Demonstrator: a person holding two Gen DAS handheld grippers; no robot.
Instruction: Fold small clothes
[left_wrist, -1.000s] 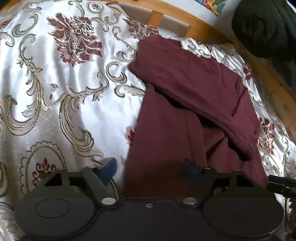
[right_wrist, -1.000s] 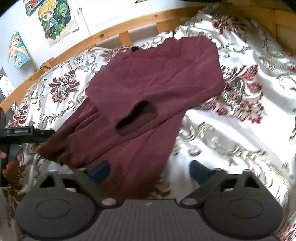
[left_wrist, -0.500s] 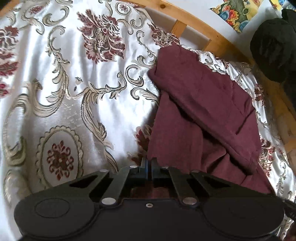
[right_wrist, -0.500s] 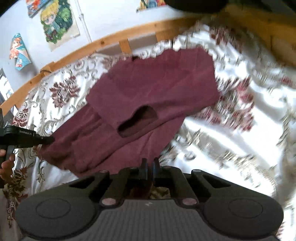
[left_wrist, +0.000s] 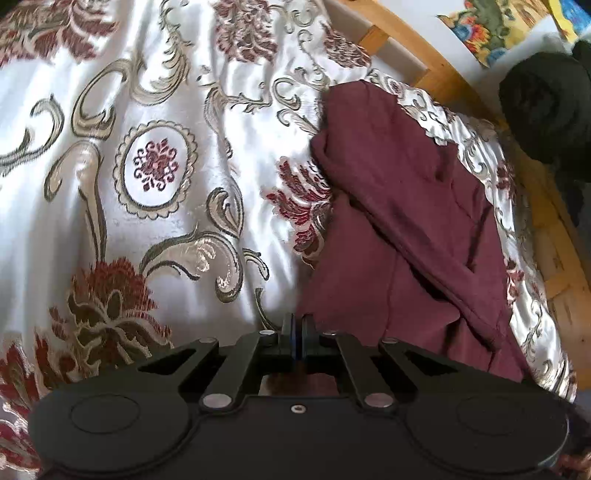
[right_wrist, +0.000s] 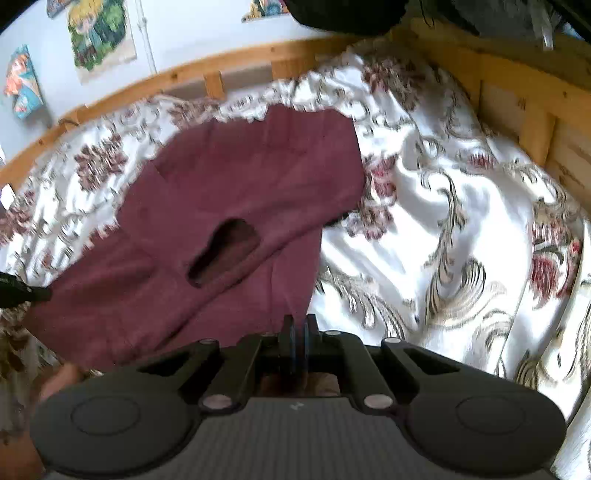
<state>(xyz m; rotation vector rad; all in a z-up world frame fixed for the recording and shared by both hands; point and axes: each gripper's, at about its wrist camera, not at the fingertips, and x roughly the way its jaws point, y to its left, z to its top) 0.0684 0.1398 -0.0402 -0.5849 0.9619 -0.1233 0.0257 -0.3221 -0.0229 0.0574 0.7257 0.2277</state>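
Now both downward-tilted grippers' jaws pinch the maroon garment's (right_wrist: 229, 192) near hem.

Counting up: one garment, two grippers, one bed.

Showing one maroon garment (left_wrist: 399, 206) spread on one floral satin bedspread (left_wrist: 155, 155), with one sleeve opening (right_wrist: 221, 254) gaping in the right wrist view. Working with two grippers: the left gripper (left_wrist: 295, 332) and the right gripper (right_wrist: 300, 332), two fingers apiece. Framing it all, one wooden bed rail (right_wrist: 236, 62). Hanging behind on the wall, three cartoon posters (right_wrist: 101, 35) in the right wrist view.
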